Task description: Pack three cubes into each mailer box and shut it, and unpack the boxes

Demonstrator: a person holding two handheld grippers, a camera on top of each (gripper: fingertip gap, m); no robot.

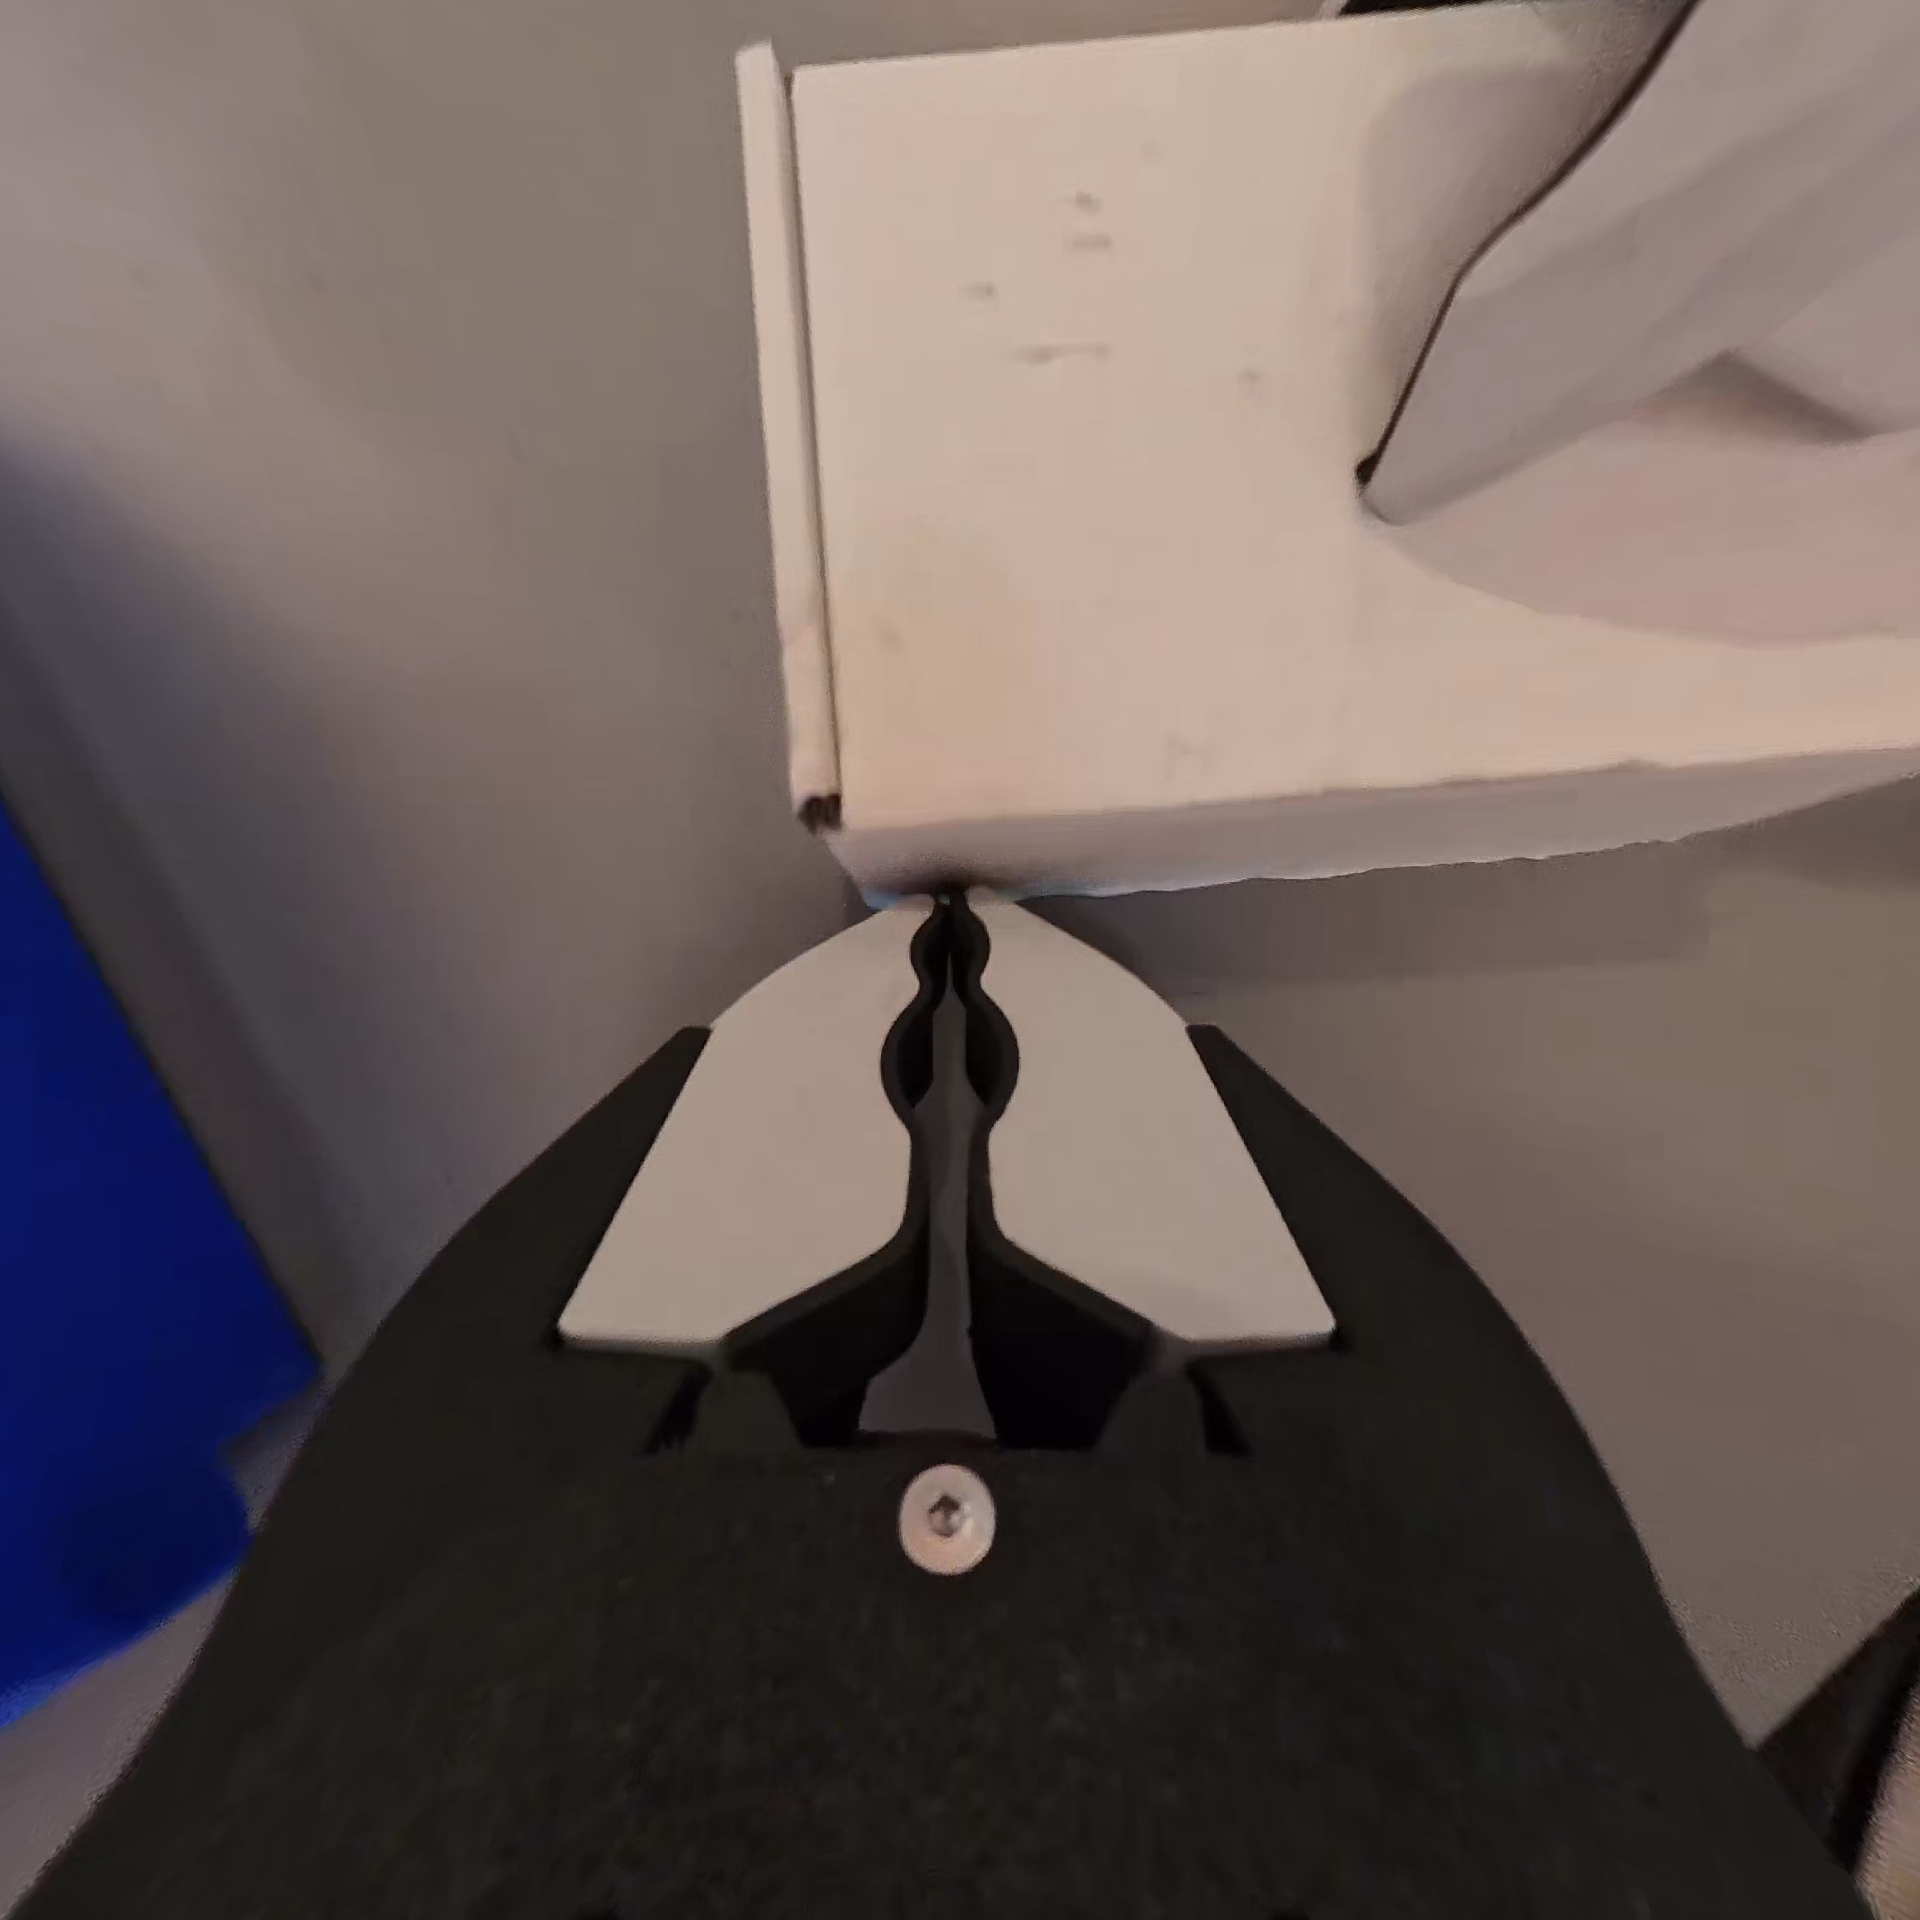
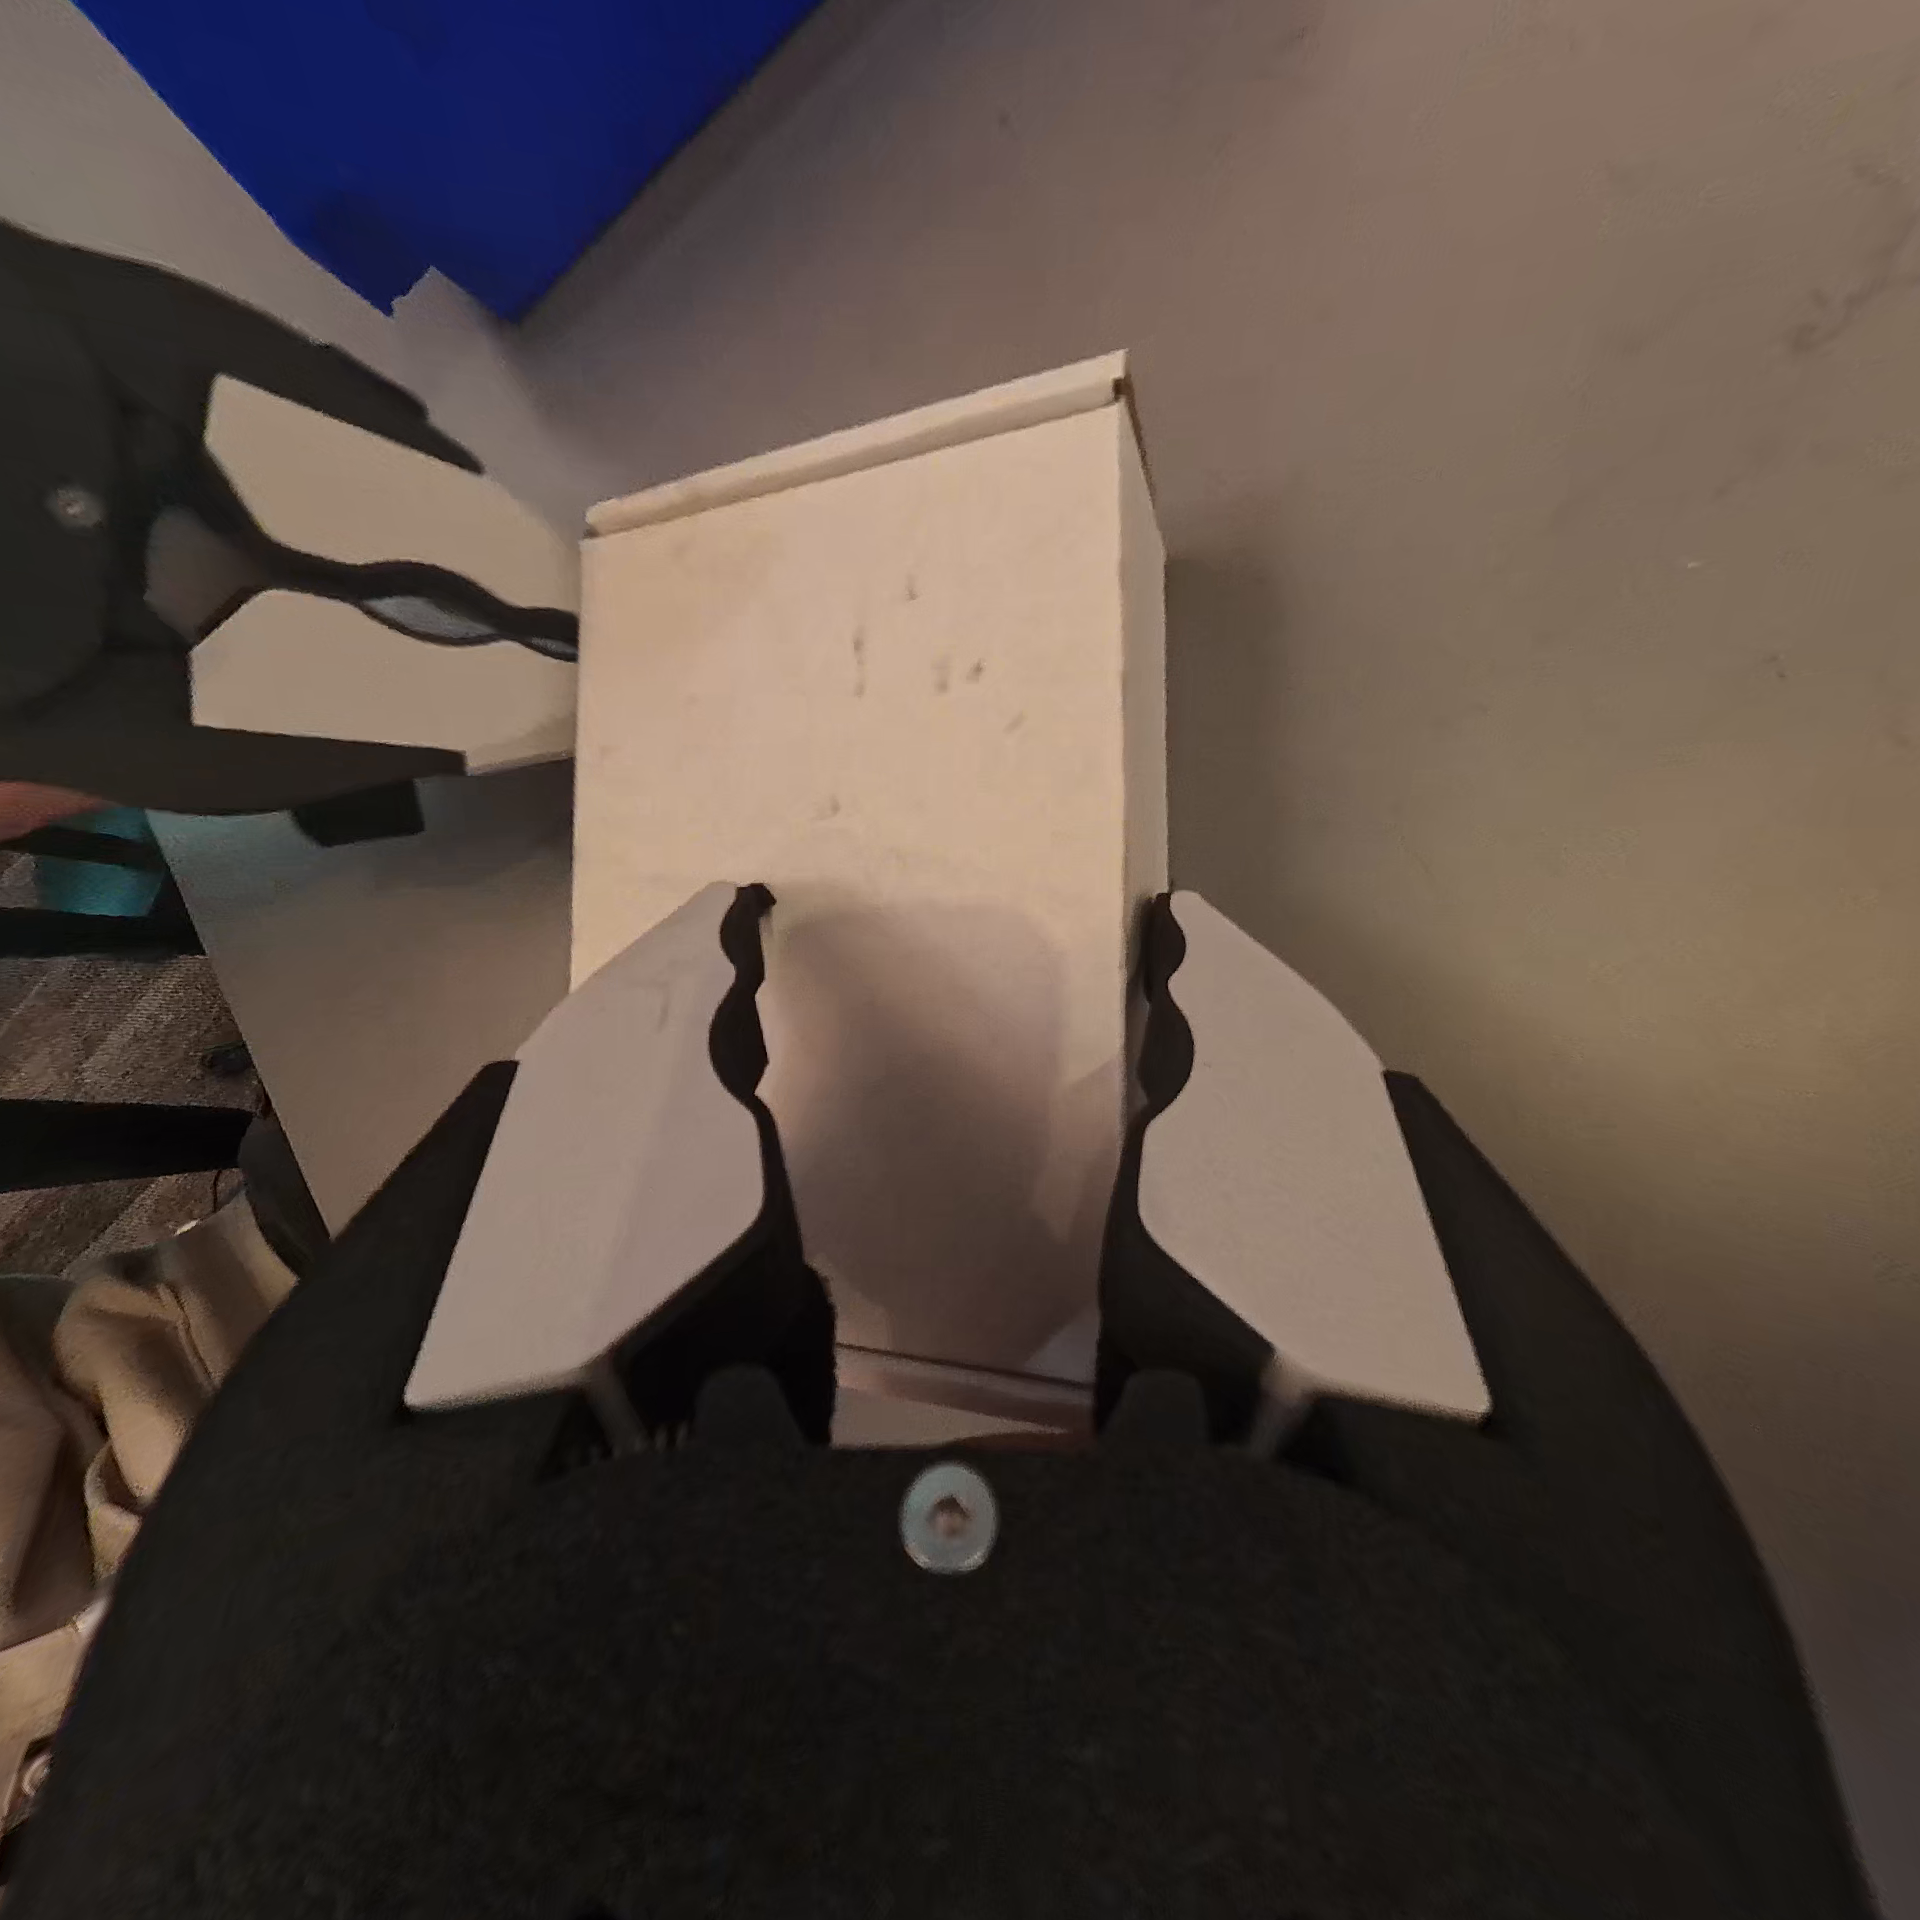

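Grey tabletop fills both wrist views, with a blue sheet at its far edge and carpet showing past the near-left edge. 1 white mailer box lies shut on it, lid down, scuffed on top. My left gripper has its jaws pressed together with nothing between them, tips touching the box's near corner. My right gripper is spread wide over the box's end, 1 finger above the lid and the other just beside the right wall, clamped on nothing. I judge the cardboard stiff along its folds but easy to dent on the broad faces, light even with 3 cubes inside, and fairly slick, so I would pinch the front lip of the lid or squeeze across the narrow width rather than press the top. Open room lies to the right and beyond the box; on the left the other gripper crowds the side wall, and the table edge is near there.
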